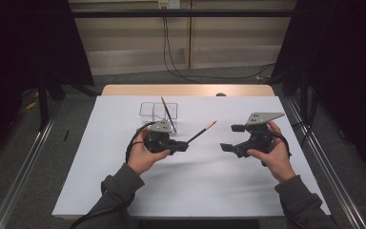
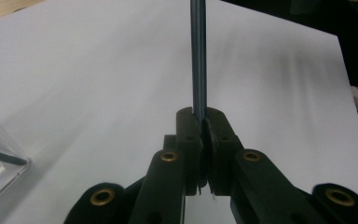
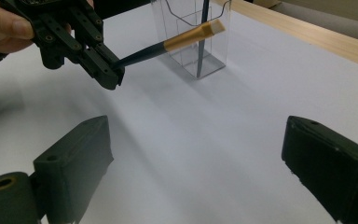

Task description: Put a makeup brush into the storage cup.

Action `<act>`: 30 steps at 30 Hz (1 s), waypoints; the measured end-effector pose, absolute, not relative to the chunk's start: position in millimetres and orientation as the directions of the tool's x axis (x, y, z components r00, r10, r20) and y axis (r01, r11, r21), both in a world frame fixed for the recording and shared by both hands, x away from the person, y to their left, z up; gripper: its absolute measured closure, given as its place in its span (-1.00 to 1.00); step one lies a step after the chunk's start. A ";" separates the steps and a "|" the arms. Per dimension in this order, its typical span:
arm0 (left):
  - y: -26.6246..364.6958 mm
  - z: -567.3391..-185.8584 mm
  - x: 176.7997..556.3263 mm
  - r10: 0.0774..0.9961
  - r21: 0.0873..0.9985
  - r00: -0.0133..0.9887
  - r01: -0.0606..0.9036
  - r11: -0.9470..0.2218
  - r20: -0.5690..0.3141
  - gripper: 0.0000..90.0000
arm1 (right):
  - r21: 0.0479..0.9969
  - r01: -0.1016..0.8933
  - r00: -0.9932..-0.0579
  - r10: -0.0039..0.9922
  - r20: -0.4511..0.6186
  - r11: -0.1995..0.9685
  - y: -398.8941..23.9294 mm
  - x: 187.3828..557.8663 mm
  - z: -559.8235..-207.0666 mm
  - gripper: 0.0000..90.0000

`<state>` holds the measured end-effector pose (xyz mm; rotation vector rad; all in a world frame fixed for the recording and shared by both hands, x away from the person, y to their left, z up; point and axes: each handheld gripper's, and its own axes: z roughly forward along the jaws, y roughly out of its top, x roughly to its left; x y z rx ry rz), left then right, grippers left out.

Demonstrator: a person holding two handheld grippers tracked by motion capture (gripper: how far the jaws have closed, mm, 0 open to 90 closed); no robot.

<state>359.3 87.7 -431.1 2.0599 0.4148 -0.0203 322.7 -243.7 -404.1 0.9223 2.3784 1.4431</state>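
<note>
Right claw [image 3: 196,168] gapes over bare sheet [image 3: 205,140]; left claw [image 1: 183,145] clamps brush [image 1: 201,132] beside clear holder [image 1: 152,110].

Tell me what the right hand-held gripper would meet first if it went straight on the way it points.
Probably the brush held by the left hand-held gripper, which lies ahead of the open right hand-held gripper; depth is unclear, and it might pass beneath over bare white table cover.

Open bench [image 1: 195,181] is seen between both tools; passage behind is blocked by a clear holder [image 1: 158,111].
</note>
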 end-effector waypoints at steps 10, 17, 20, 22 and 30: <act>87.6 -432.5 356.9 0.301 0.870 0.932 0.312 -0.382 -0.203 0.90 | 0.860 0.396 -0.784 0.607 0.133 0.322 -242.0 322.4 -402.9 -0.82; 88.4 -433.4 355.1 0.314 0.882 0.929 0.308 -0.357 -0.197 0.90 | 0.863 0.400 -0.780 0.609 0.144 0.309 -243.7 323.0 -402.9 -0.82; 88.4 -434.2 354.4 0.319 0.892 0.925 0.312 -0.327 -0.206 0.90 | 0.864 0.399 -0.779 0.611 0.143 0.306 -243.7 323.0 -402.9 -0.82; 87.9 -435.1 354.3 0.321 0.898 0.923 0.314 -0.309 -0.212 0.90 | 0.865 0.399 -0.781 0.608 0.146 0.305 -243.2 322.9 -403.2 -0.81; 84.8 -436.3 354.0 0.333 0.909 0.915 0.324 -0.264 -0.229 0.90 | 0.867 0.402 -0.781 0.604 0.157 0.295 -239.1 323.7 -404.1 -0.79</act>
